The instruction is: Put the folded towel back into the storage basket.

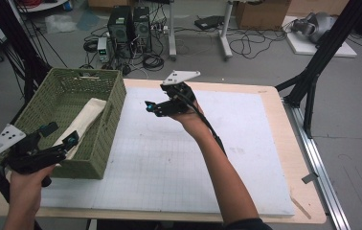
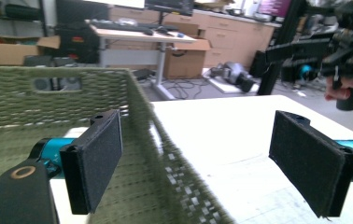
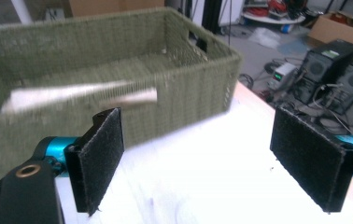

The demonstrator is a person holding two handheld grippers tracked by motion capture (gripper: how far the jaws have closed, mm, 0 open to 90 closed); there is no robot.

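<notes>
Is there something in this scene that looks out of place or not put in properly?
Yes, one thing. The cream cloth is not fully inside the green basket: it leans up the right wall and its upper end lies over the rim. Both tools, left and right, are open and hold nothing. Otherwise nothing stands out.

The wooden table [image 1: 284, 143] carries a white gridded mat [image 1: 179, 158] that covers most of its top. A green woven basket [image 1: 109, 120] stands on the mat's left part, and a folded cream cloth [image 1: 89, 117] lies inside the basket.
</notes>
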